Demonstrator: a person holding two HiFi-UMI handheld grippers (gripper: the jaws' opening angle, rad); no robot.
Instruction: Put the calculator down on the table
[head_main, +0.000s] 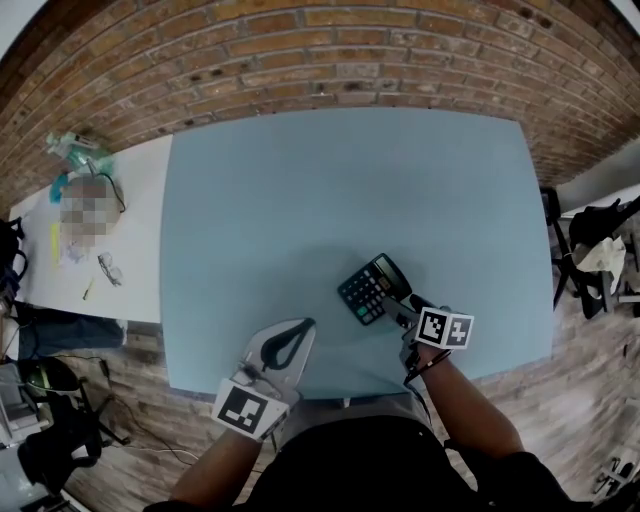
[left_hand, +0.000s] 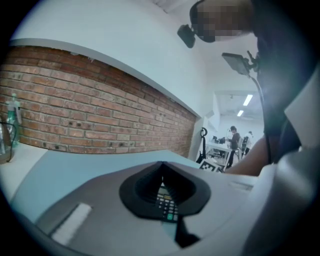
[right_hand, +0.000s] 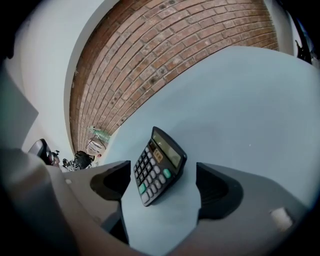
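Calculator (right_hand: 159, 165) lies keys-up on the blue table (right_hand: 250, 100), display end apparently a little raised. It sits between the two jaws of the right gripper (right_hand: 162, 174) and reaches just ahead of their tips. Right jaws stand wide apart, with a strip of bare table on each side of the case and no contact visible. Judged to be set down, its weight on the table alone. Left gripper (head_main: 285, 345): jaws together at the tips, nothing held. It hovers over the table's near edge, the calculator ahead of it and off to its right. Handling, as a judgement: small plastic desk model, light and stiff, with a hard smooth shell that could slip in a loose pinch. The display window and keys are the parts to keep off. Best hold would be across the two long side edges, which is how the right jaws are lined up now. Views compared: the right gripper view alone gives the gaps at each jaw and the tilt of the case. The head view shows the calculator (head_main: 373, 288) lying askew on the table, the right gripper (head_main: 405, 308) at its near end and the two grippers well apart, but not those gaps. The left gripper view confirms its own tips meet, and through the opening behind them only a sliver of keypad (left_hand: 166, 205) shows.
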